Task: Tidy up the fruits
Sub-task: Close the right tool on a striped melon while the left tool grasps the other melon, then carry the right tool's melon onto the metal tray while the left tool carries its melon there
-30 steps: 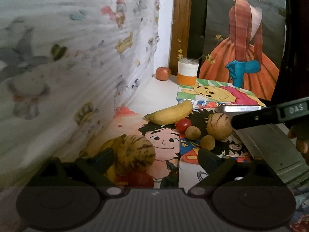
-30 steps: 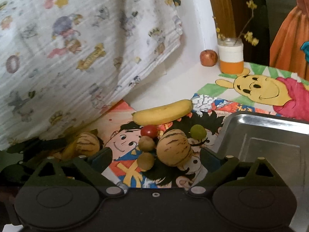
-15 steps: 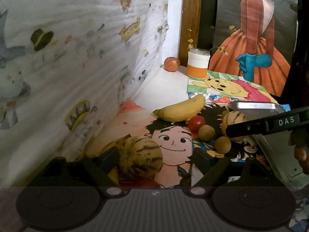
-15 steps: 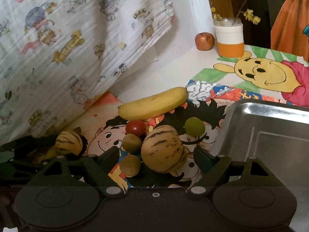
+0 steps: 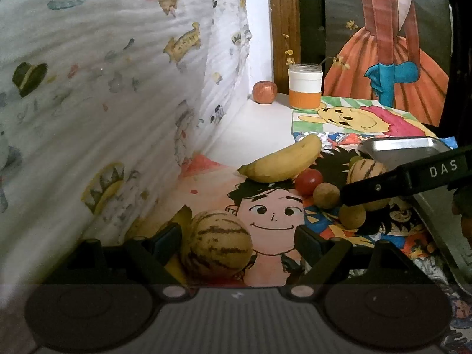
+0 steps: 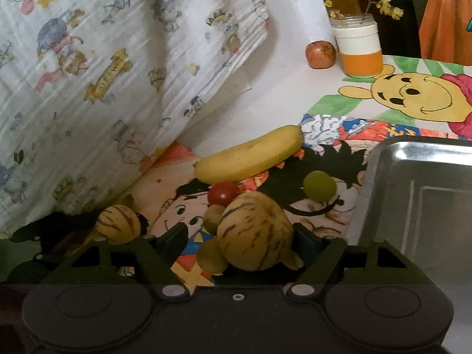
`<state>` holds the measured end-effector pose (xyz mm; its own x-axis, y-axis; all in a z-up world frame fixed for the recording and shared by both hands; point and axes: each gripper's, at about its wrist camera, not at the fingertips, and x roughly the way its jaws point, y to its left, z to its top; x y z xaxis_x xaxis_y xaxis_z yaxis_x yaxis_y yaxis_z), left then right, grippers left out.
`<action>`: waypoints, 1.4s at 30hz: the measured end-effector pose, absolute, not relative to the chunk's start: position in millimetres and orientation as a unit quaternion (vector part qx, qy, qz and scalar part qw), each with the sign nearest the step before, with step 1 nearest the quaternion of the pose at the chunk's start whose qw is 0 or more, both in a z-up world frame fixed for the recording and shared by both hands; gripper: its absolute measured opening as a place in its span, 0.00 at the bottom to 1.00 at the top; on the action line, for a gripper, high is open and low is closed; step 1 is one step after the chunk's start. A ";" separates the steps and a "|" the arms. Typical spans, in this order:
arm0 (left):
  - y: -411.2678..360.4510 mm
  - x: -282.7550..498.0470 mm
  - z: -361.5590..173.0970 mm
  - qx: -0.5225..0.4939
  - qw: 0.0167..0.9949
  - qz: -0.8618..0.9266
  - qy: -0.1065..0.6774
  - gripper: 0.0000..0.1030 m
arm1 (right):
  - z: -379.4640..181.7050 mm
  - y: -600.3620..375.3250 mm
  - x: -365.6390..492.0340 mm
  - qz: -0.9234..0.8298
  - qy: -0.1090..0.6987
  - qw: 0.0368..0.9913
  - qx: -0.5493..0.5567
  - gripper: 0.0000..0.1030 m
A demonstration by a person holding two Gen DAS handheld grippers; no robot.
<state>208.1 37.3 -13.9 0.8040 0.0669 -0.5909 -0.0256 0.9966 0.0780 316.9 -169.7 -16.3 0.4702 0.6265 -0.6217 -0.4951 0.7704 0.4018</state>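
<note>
A striped melon (image 5: 219, 246) lies between the fingers of my left gripper (image 5: 236, 242), close to the left finger, with a gap to the right one; this gripper is open. A second striped melon (image 6: 255, 231) sits between the fingers of my right gripper (image 6: 240, 240), whose jaws are closing. Its right finger is almost at the melon, and two small brown fruits (image 6: 211, 256) fill the gap on the left. Just beyond lie a banana (image 6: 250, 156), a red tomato (image 6: 223, 194) and a green grape (image 6: 319, 185). A metal tray (image 6: 413, 153) stands at the right.
A hanging cartoon-print cloth (image 5: 103, 88) walls off the left side. An apple (image 5: 265, 92) and an orange-and-white jar (image 5: 305, 85) stand at the back. One finger of the right gripper (image 5: 383, 184) reaches in from the right. Something yellow (image 5: 177, 218) lies behind the left melon.
Both grippers have moved forward and down onto their melons, which now sit deeper between the fingers. Both pairs of jaws have narrowed, the right pair more.
</note>
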 end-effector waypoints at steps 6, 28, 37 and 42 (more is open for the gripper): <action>27.2 210.4 -20.8 0.082 0.946 0.042 0.312 0.77 | -17.9 -163.2 314.0 0.333 0.391 0.855 0.072 0.68; 27.8 215.5 -21.4 0.095 0.941 0.048 0.320 0.53 | -18.4 -174.2 293.5 0.337 0.387 0.857 0.052 0.64; 22.3 208.6 -16.5 0.070 0.945 0.011 0.319 0.53 | -18.1 -178.5 294.3 0.332 0.382 0.860 0.062 0.54; 19.2 205.1 -9.3 0.049 0.948 -0.006 0.315 0.53 | -16.9 -184.9 290.1 0.328 0.380 0.862 0.076 0.53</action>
